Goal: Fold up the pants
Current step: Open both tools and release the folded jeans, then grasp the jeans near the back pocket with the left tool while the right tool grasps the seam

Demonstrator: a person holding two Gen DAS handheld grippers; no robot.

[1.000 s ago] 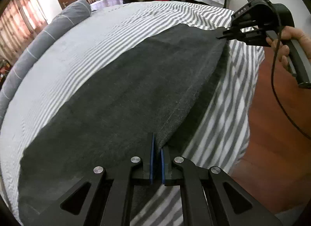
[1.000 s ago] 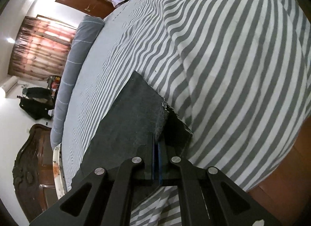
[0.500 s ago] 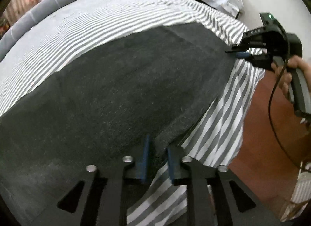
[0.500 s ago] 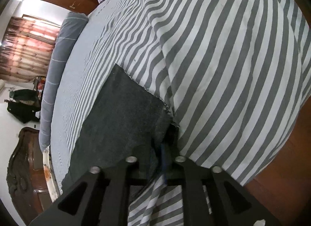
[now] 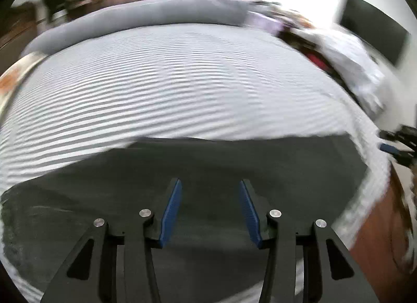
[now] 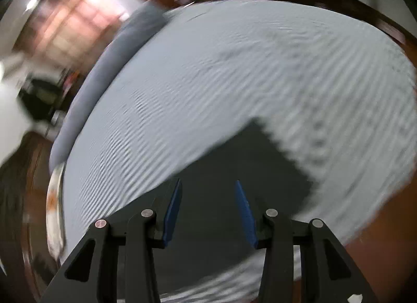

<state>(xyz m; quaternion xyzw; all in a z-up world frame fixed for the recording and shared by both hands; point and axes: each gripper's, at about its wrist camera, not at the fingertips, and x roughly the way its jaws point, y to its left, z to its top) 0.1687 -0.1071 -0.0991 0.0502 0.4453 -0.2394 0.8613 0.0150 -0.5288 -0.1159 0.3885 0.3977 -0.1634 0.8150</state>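
Both views are smeared by motion. The dark pants lie flat on the striped bed, lower edge cut off. The left hand-held gripper and right hand-held gripper (jaws just opening) stand spread, pinching nothing.

One pair of dark pants, one striped bed, one grey bolster, two tongs.

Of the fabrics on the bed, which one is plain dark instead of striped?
The pants, a plain charcoal piece lying flat at the near edge of the bed. The bedsheet under them has grey and white stripes, and the bolster is light grey.
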